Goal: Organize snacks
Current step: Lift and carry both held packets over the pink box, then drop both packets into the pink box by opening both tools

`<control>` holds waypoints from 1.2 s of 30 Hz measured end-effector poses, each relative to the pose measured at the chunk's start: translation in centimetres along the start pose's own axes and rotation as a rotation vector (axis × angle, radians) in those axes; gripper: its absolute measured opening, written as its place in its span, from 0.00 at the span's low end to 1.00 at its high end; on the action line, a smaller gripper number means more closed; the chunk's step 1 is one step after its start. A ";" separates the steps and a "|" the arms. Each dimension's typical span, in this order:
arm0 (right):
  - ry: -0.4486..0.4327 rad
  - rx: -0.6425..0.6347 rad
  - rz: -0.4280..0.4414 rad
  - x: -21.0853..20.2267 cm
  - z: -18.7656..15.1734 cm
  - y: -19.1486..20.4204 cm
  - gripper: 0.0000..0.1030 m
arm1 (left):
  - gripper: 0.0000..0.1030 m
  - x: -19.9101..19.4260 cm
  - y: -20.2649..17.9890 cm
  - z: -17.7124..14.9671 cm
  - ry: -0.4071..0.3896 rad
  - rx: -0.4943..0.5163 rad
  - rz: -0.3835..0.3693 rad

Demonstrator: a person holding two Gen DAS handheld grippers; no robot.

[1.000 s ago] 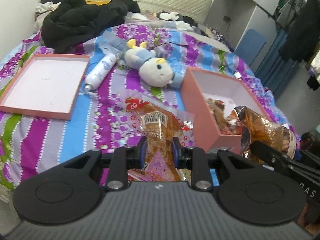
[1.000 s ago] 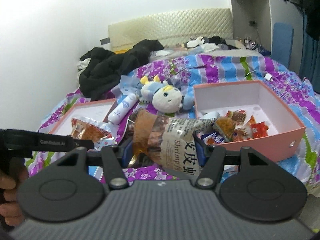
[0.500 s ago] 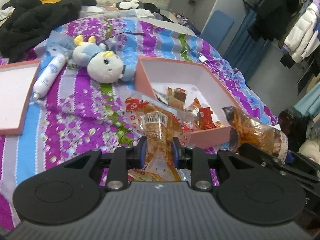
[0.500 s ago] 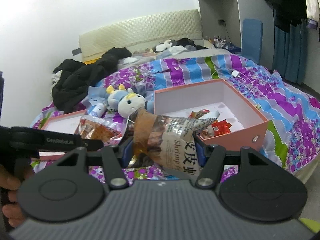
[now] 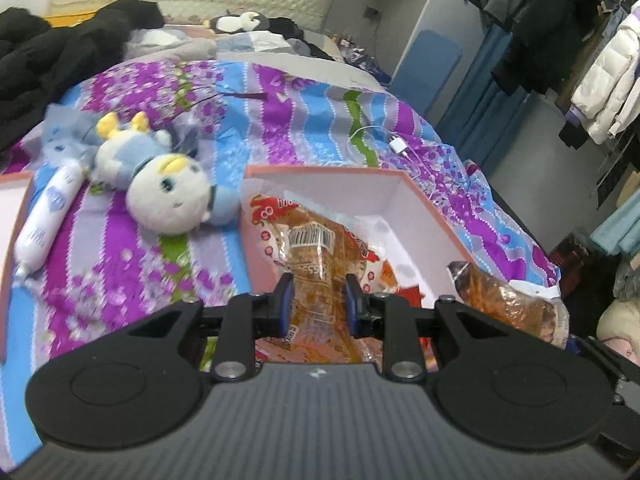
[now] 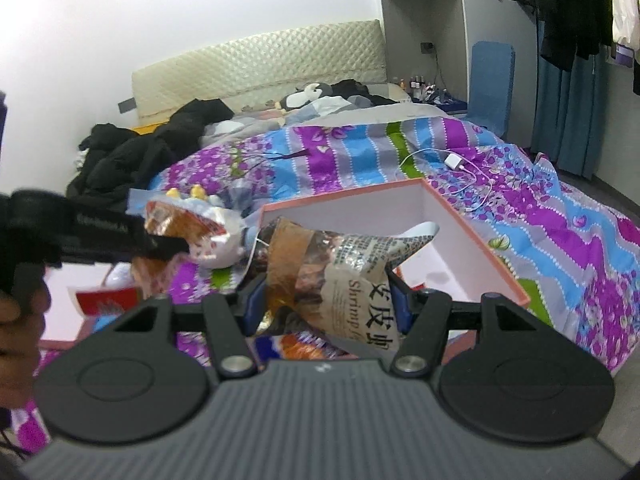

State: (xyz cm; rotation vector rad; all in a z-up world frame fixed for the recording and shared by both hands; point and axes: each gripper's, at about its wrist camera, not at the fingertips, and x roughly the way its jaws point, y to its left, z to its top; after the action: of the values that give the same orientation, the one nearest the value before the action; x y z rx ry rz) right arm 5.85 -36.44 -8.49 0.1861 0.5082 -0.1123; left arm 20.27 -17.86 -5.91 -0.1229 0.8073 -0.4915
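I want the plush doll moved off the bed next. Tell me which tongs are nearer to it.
Left. The left tongs, shut on a snack bag, hang just right of the plush doll. The right tongs hold their own bag farther right, by the pink box.

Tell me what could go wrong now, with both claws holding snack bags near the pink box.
1. The left claw pinches only the bottom of the clear snack bag; it may slip.
2. The shrimp bag in the right claw is wide and may catch the pink box wall.
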 end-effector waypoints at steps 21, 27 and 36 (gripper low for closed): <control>0.176 0.078 -0.046 17.2 1.5 -7.1 0.63 | 0.34 18.9 -0.9 6.4 0.149 0.066 -0.047; 0.201 0.098 -0.046 17.3 1.2 -7.0 0.84 | 0.65 17.8 -0.7 6.3 0.107 0.089 -0.017; 0.126 0.083 -0.055 11.8 2.8 -5.2 0.84 | 0.67 9.3 -1.2 7.0 0.005 0.106 -0.015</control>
State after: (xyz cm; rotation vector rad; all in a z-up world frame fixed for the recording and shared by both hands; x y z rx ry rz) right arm 16.61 -42.81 -12.69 0.2610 0.6347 -0.1764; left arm 30.28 -23.77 -6.90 -0.0299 0.7841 -0.5482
